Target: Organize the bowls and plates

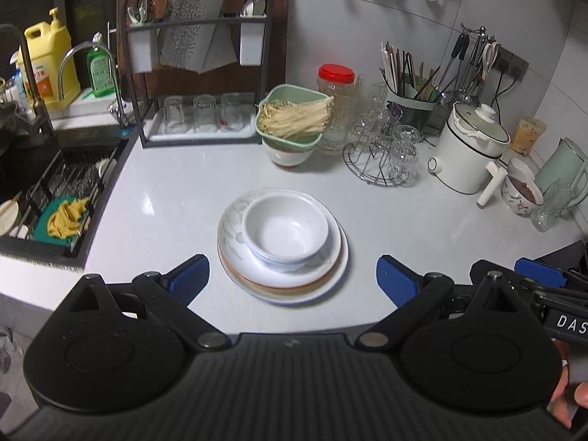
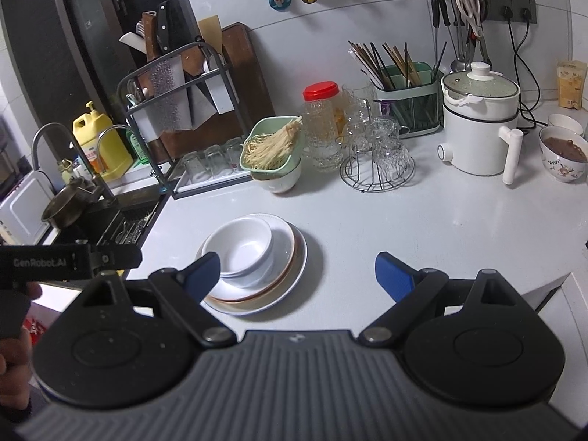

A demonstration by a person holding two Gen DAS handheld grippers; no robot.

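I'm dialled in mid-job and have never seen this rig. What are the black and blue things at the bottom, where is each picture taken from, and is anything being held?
No robot arm here: a person carries a two-finger gripper in each hand, each with a fisheye camera looking along its blue-padded fingers. One picture is from the left gripper, the other from the right gripper. Both are open and hold nothing. On the white counter sits a stack of plates with white bowls nested on top. Behind it are a green basket of noodles, a red-lidded jar, glasses on a wire rack and a white electric pot. The sink lies to the left.
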